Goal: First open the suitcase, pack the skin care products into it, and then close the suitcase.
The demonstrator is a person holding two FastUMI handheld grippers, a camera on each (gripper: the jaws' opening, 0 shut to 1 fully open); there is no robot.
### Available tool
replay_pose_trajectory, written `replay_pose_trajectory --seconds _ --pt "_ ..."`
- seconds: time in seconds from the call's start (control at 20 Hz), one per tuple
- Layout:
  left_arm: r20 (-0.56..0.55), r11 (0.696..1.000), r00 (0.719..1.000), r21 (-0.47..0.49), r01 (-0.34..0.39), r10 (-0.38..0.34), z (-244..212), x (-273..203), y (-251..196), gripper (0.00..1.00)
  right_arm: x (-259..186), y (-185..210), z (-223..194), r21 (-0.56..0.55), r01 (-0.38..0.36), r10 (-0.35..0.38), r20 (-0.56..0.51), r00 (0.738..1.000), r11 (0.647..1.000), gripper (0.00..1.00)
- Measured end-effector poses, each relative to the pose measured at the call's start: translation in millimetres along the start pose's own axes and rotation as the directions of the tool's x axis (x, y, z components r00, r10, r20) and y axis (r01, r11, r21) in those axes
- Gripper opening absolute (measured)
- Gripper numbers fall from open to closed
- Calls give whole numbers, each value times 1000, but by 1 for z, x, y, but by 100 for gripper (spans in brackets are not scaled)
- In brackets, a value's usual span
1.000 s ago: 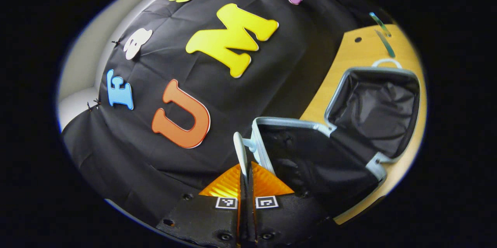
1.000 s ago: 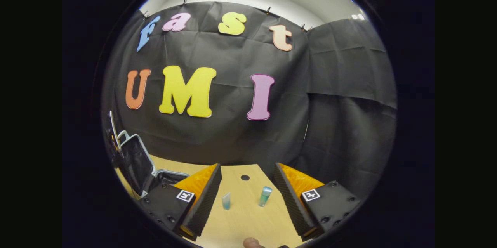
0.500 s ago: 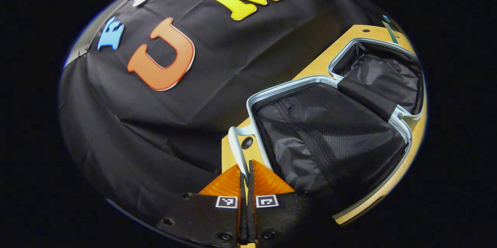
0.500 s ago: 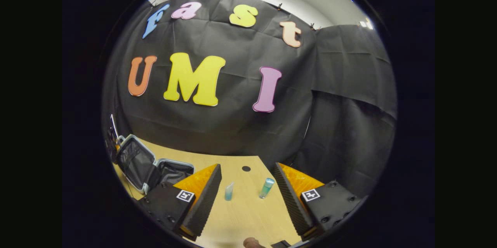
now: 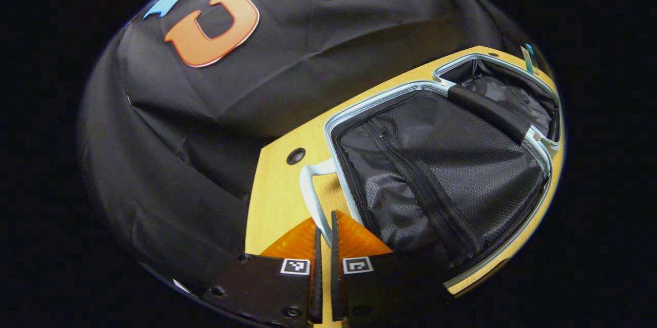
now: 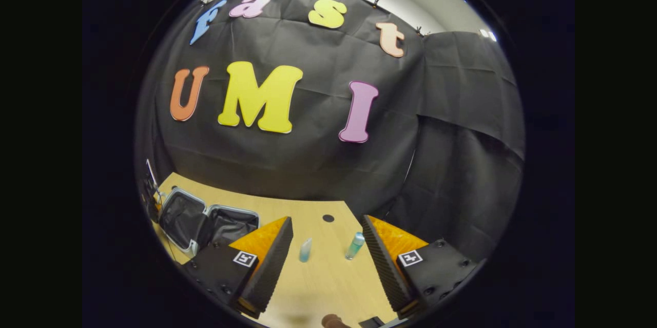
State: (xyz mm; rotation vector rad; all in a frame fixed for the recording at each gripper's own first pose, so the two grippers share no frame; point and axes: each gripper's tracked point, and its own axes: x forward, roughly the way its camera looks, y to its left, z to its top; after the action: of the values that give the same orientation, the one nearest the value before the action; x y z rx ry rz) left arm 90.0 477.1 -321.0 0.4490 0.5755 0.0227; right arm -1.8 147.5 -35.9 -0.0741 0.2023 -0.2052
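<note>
The suitcase [image 5: 436, 164] lies wide open and flat on the wooden table [image 5: 274, 199], both black-lined halves facing up with nothing in them. Its pale handle [image 5: 309, 189] curves off the near half's rim. My left gripper [image 5: 325, 221] is shut on that handle's near end, a thin slit left between the fingers. My right gripper [image 6: 326, 220] hangs open above the table. Beyond its fingers stand two skin care bottles, a small clear-blue one [image 6: 305, 250] and a teal one [image 6: 354, 245]. The open suitcase [image 6: 205, 220] sits far to its left.
A round hole [image 5: 296, 155] in the tabletop lies just behind the handle, and another hole [image 6: 328, 218] behind the bottles. The booth's black cloth closes off the table's far side. Bare wood [image 6: 328, 282] stretches in front of the bottles. Part of a hand [image 6: 333, 322] shows at the bottom edge.
The lid half came down from a steep tilt to lie flat on the table, my left gripper lowering with its handle. The right gripper tilted slightly downward and stayed open.
</note>
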Motion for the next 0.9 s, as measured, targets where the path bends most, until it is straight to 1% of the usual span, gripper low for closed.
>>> replay_pose_trajectory --seconds 0.1,0.15,0.2,0.25,0.35,0.4,0.45,0.5,0.65,0.8,0.9 --pt "-4 999 1000 -43 18 -18 -3 0 -5 12 3 -5 -2 8 3 -3 -9 1000 1000 81" --pt "7 999 1000 -50 -11 12 -2 3 -1 14 4 -7 -3 3 4 -4 -8 1000 1000 81" --pt "15 997 998 -36 -63 64 0 1 9 22 6 -11 -4 -6 7 -7 -3 1000 1000 81" --pt "19 996 996 -27 -84 84 1 -3 17 38 9 -16 -6 -10 9 -9 0 1000 1000 81" --pt "30 996 996 -25 -87 88 9 -15 16 70 16 -25 -14 8 2 -2 -12 1000 1000 82" --pt "40 996 995 -25 -90 91 16 -21 15 84 19 -30 -18 13 2 -2 -17 1000 1000 81" --pt "54 996 995 -35 -87 89 25 -29 12 90 22 -36 -21 16 -2 2 -17 1000 1000 81" --pt "77 995 993 -49 -85 88 39 -44 5 99 24 -42 -22 11 -5 5 -10 1000 1000 81" --pt "125 994 990 -90 -58 70 74 -69 -32 99 34 -64 -31 -4 -23 23 0 1000 1000 81" --pt "168 991 986 -137 1 22 114 -97 -92 98 43 -86 -44 -28 -51 51 3 999 998 81" --pt "188 986 982 -158 51 -20 139 -111 -141 98 48 -101 -52 -36 -76 76 -1 997 996 81"
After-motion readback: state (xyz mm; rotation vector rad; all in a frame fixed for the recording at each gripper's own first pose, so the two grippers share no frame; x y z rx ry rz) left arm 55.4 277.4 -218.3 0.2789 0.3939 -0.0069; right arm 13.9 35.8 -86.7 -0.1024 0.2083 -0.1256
